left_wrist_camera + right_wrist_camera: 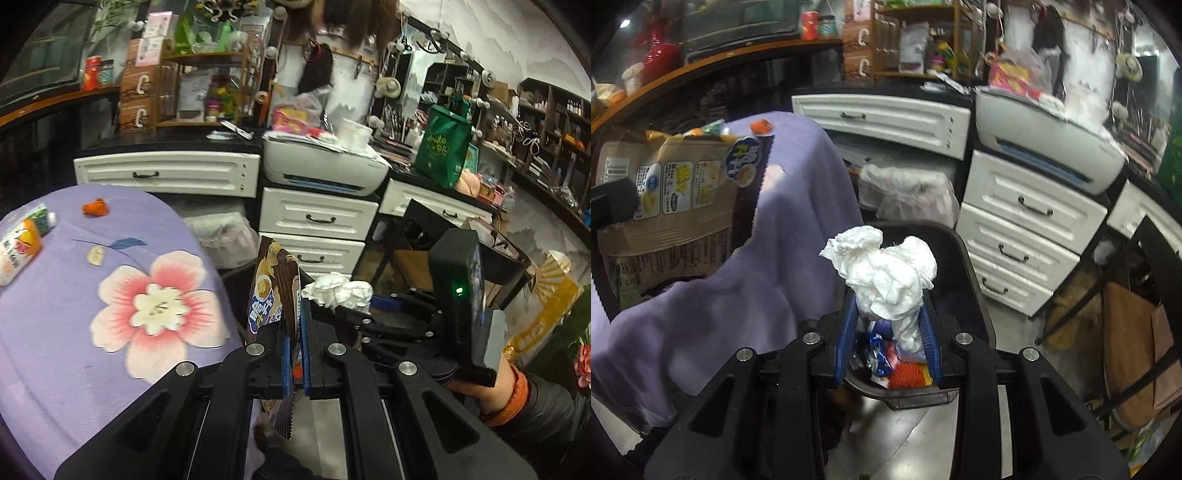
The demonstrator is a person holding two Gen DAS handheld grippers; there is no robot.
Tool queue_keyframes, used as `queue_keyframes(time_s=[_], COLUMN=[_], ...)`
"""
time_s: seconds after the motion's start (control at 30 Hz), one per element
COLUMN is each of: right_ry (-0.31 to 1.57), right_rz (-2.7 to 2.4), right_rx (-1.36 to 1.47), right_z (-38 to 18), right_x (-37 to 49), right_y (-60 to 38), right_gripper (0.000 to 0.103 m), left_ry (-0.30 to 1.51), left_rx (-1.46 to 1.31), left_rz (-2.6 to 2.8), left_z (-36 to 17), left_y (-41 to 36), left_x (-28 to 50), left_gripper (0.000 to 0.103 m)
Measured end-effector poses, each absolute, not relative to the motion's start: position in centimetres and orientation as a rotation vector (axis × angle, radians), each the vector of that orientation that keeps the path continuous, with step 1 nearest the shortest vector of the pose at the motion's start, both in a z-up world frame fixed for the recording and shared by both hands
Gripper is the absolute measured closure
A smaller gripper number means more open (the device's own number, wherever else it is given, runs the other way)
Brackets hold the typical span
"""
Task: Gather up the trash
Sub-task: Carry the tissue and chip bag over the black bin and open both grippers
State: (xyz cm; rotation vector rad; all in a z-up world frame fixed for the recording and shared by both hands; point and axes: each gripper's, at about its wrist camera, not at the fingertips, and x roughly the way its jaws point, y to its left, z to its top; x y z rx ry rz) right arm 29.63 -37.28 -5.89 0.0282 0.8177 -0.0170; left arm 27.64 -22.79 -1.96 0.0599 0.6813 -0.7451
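My left gripper [294, 325] is shut on a brown snack wrapper [272, 291], held upright beside the purple table; the wrapper also shows in the right wrist view [672, 206]. My right gripper [890, 317] is shut on a crumpled white tissue [886, 266], held over a black trash bin [964, 266] that holds colourful wrappers [905, 371]. The tissue and right gripper also show in the left wrist view [338, 291]. On the purple flowered tablecloth [74, 332] lie an orange scrap [96, 207], a small pale scrap [96, 254] and an orange-white carton [18, 251].
White drawers [317, 221] with a printer [325, 166] on top stand behind. A clear plastic bag [912, 195] lies on the floor by the drawers. A black metal frame [1108, 295] and a cardboard piece stand at the right. Cluttered shelves line the back.
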Motion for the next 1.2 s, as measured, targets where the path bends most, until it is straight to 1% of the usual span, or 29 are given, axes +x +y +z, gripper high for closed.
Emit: queue_keyframes(time_s=[0.27, 0.37, 0.4, 0.43, 0.5, 0.53, 0.57, 0.73, 0.77, 0.83, 1.2], right_ry=[0.923, 0.965, 0.97, 0.973, 0.981, 0.983, 0.988, 0.973, 0.962, 0.937, 0.897], right_rz=[-0.07, -0.083, -0.09, -0.101, -0.117, -0.118, -0.125, -0.14, -0.143, -0.159, -0.25], right_rx=[0.091, 0.108, 0.111, 0.111, 0.119, 0.125, 0.131, 0.152, 0.161, 0.169, 0.145], right_z=[-11.8, -14.2, -14.6, -15.1, -16.2, -16.5, -16.9, -16.5, -16.1, -15.3, -12.3], right_x=[31.9, 32.9, 33.2, 33.4, 33.7, 33.8, 33.8, 33.1, 32.7, 31.9, 26.9], right_y=[-39.8, -40.5, -40.7, -40.9, -41.4, -41.6, -41.8, -42.3, -42.4, -42.8, -45.8], right_gripper=[0.07, 0.067, 0.065, 0.059, 0.053, 0.05, 0.05, 0.049, 0.047, 0.039, 0.039], left_ry=[0.744, 0.761, 0.768, 0.773, 0.783, 0.788, 0.791, 0.8, 0.802, 0.811, 0.914], left_rx=[0.099, 0.12, 0.124, 0.129, 0.138, 0.14, 0.143, 0.165, 0.168, 0.178, 0.243], left_rz=[-0.772, -0.775, -0.777, -0.777, -0.776, -0.777, -0.778, -0.791, -0.795, -0.797, -0.752], left_z=[-4.4, -5.2, -5.5, -5.8, -6.1, -6.3, -6.4, -6.9, -7.0, -7.5, -12.0], left_y=[-26.8, -27.6, -27.8, -28.0, -28.2, -28.4, -28.6, -29.7, -30.0, -30.7, -34.8], left_x=[28.5, 28.7, 28.8, 28.8, 28.9, 29.0, 29.1, 29.3, 29.4, 29.8, 32.8], left_gripper=[0.098, 0.098, 0.098, 0.098, 0.098, 0.098, 0.098, 0.098, 0.098, 0.098, 0.098])
